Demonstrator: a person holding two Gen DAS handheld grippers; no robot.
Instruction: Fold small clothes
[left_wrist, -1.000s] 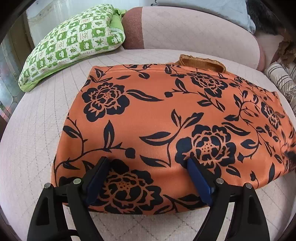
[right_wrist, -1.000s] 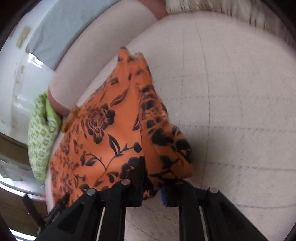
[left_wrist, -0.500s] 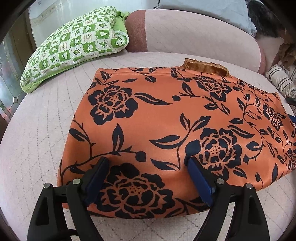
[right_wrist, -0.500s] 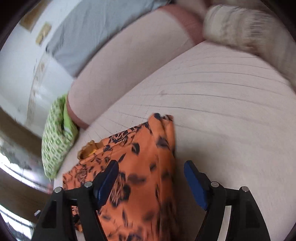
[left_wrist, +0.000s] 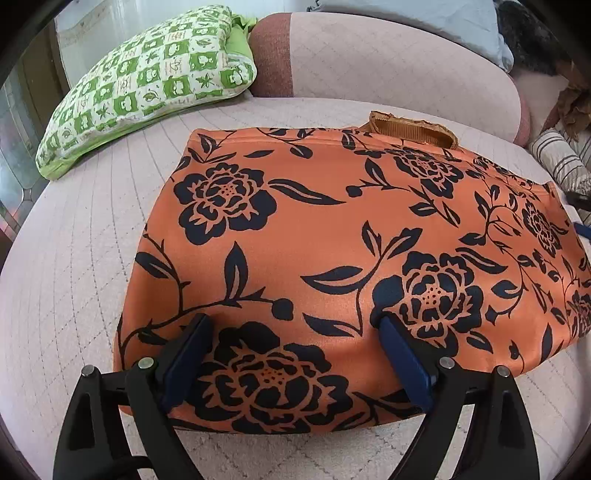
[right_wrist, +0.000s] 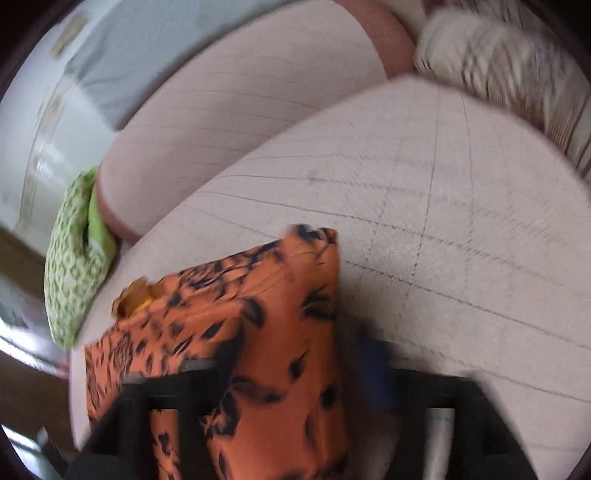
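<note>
An orange garment (left_wrist: 332, 240) with a dark blue flower print lies flat on the pink quilted cushion (left_wrist: 74, 277). A ribbed orange band (left_wrist: 410, 125) pokes out at its far edge. My left gripper (left_wrist: 293, 321) hovers over the garment's near edge, jaws wide and still opening a little, its blue pads (left_wrist: 184, 354) gripping nothing. The right wrist view is blurred. There my right gripper (right_wrist: 295, 362) is open, and a strip of the garment (right_wrist: 280, 295) lies loose between its fingers.
A green-and-white checked pillow (left_wrist: 147, 85) rests at the back left against the pink bolster (left_wrist: 388, 62). Striped cloth (left_wrist: 561, 162) sits at the right edge, also seen as a striped roll (right_wrist: 498, 62). Bare quilted cushion (right_wrist: 461, 221) stretches right of the garment.
My right gripper was shut on the garment's raised edge, then opened and let it drop. It has since drawn back and rolled. The left gripper has barely moved.
</note>
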